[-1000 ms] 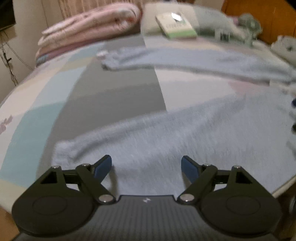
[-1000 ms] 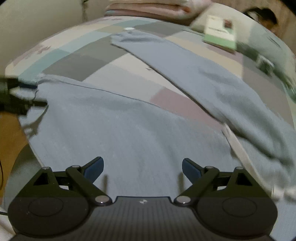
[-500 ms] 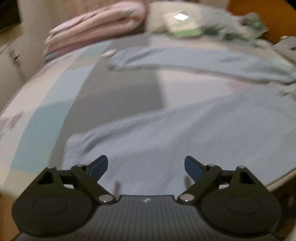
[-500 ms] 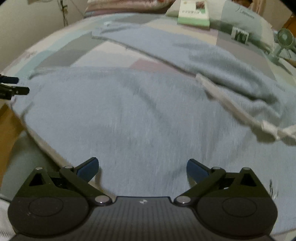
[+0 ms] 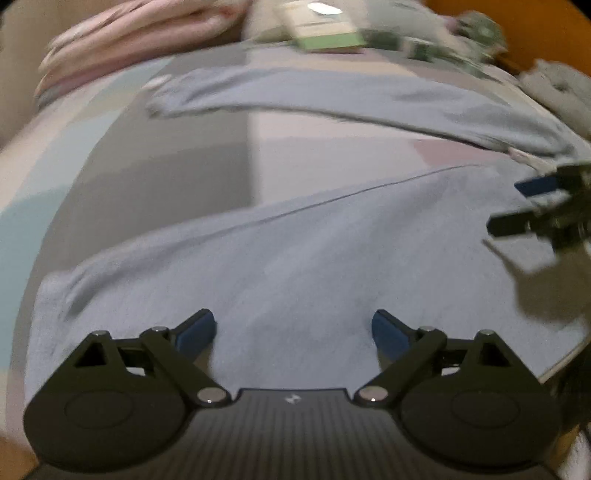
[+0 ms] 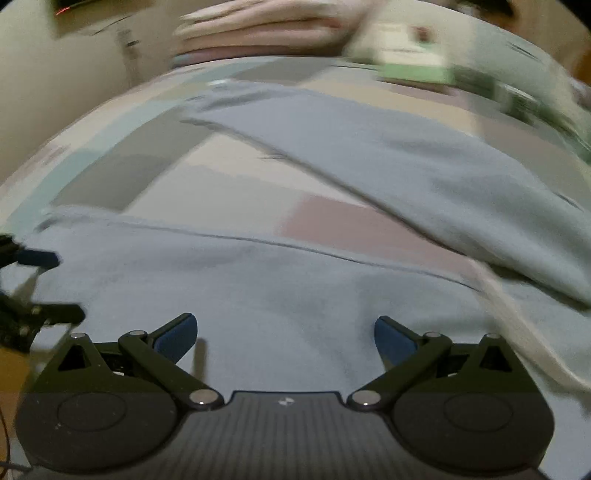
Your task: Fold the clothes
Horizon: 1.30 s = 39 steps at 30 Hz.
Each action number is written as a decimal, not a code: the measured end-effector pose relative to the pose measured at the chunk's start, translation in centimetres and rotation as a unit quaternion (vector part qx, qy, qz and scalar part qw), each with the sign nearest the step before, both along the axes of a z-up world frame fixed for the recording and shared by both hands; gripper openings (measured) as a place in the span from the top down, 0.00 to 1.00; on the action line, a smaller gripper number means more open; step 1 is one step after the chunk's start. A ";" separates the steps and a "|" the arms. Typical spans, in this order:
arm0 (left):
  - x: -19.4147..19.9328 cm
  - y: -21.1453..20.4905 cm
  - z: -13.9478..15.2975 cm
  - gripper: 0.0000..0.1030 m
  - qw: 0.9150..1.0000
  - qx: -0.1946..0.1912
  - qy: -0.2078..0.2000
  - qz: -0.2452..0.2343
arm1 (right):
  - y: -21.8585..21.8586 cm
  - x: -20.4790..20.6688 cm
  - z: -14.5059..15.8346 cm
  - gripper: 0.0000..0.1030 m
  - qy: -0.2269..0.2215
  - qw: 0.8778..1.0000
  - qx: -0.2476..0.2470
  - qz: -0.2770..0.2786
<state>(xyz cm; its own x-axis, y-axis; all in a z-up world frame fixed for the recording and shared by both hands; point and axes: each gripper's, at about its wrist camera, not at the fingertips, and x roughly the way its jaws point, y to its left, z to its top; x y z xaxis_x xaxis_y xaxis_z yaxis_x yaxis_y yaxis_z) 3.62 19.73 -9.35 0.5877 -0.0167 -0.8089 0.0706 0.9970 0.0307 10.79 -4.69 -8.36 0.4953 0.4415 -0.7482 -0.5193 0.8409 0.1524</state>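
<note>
Light blue sweatpants [image 5: 314, 251] lie spread on the bed, one leg near me and the other leg [image 5: 332, 99] stretched across the far side. My left gripper [image 5: 293, 328] hovers over the near leg close to its cuff; its jaws are opening, with nothing between them. My right gripper [image 6: 284, 332] stands open above the same leg [image 6: 258, 280], nearer the waist, and holds nothing. A white drawstring [image 6: 517, 325] trails at the right. Each gripper shows in the other's view: the right one [image 5: 506, 205] at the right edge, the left one [image 6: 68, 286] at the left edge.
The bed has a patchwork cover [image 5: 166, 177] in grey, teal and pink. Folded pink blankets [image 5: 140, 40] and a green-and-white box [image 5: 325, 29] lie at the far end, with grey clothing [image 5: 554, 85] at the far right. The bed's near edge [image 5: 561, 362] runs under both grippers.
The left gripper's jaws have spread a little wider. The right gripper has come into the left view at its right edge. The right view has swung back left, bringing the left gripper closer.
</note>
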 end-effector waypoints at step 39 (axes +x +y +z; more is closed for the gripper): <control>6.1 -2.9 -0.1 0.08 0.998 -0.063 0.007 -0.003 | -17.0 -8.7 -0.4 0.00 0.002 0.975 -0.105 -0.197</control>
<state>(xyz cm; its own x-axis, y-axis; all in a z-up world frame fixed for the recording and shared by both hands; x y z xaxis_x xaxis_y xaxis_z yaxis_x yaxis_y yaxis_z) 9.70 16.79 -9.42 0.5753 -0.1219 -0.8088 0.0764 0.9925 -0.0952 2.12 -21.73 -8.75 0.5922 0.0550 -0.8039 -0.1504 0.9877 -0.0432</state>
